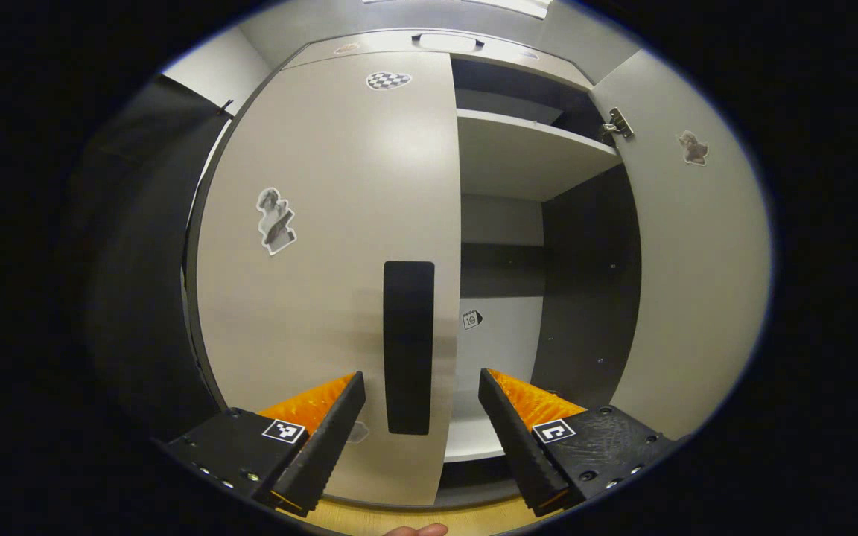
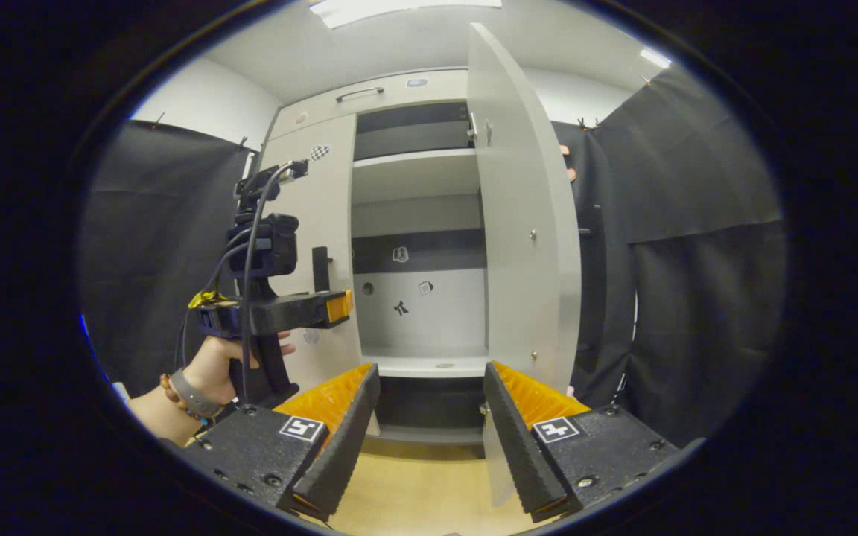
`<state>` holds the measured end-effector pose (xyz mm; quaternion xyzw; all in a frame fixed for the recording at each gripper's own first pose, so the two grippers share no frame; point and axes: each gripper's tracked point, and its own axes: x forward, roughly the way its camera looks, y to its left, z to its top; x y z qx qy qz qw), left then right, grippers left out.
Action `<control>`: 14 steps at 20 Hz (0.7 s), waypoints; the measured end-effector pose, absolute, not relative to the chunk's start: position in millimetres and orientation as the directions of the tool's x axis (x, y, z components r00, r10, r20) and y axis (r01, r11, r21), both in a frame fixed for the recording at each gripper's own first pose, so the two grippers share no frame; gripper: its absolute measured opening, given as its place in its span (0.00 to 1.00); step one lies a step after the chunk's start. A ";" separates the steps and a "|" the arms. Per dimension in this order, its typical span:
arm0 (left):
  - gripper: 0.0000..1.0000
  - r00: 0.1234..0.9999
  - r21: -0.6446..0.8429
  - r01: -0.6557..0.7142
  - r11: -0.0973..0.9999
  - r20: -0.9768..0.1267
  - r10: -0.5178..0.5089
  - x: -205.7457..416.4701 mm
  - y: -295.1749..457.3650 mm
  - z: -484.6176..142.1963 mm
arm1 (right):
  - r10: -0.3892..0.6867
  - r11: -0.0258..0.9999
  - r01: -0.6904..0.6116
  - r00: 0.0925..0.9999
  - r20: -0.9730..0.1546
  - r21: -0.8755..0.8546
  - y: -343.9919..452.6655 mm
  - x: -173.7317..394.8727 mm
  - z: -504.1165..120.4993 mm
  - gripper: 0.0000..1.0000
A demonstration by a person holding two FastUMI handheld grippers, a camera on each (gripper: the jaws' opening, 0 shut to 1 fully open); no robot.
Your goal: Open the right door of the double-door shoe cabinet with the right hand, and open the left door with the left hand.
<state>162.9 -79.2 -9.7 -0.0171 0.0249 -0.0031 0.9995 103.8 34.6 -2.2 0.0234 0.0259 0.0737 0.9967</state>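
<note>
The shoe cabinet serves as the landmark: a pale, tall unit with a flap and handle along its top and black cloth hung on the wall to either side of it. Its right door stands swung wide out from the cabinet front, seen nearly edge-on in the right gripper view, with a hinge showing at its upper inner corner in the left gripper view. Behind that open door the cabinet's interior is exposed: a pale shelf high up, a dark band across the back panel lower down, and a few small stickers on that back panel. The left door lies flat against the cabinet front, closed, carrying a tall black handle close to its inner edge and several stickers on its face. The left hand-held gripper has its fingers spread wide, one to each side of that black handle, not touching it as far as can be seen. In the right gripper view the same hand-held gripper appears at the left door's front, gripped by a person's hand wearing a wristband. The right hand-held gripper is also spread apart and holds nothing, set back from the cabinet's open right half above a light wooden floor.
</note>
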 end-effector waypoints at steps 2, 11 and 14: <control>0.95 0.999 -0.042 -0.004 0.999 -0.044 0.002 169.9 -76.8 -8.2 | 0.141 0.989 -0.139 0.989 -0.043 0.055 31.5 105.9 -1.6 0.88; 0.94 0.999 -0.062 -0.025 0.998 -0.050 0.022 180.3 -66.5 -9.0 | 0.131 0.990 -0.128 0.990 -0.055 0.058 31.7 118.4 -4.6 0.88; 0.94 0.999 -0.060 -0.023 0.998 -0.039 0.021 180.3 -65.8 -9.3 | 0.140 0.989 -0.137 0.988 -0.058 0.061 35.9 119.4 -6.1 0.88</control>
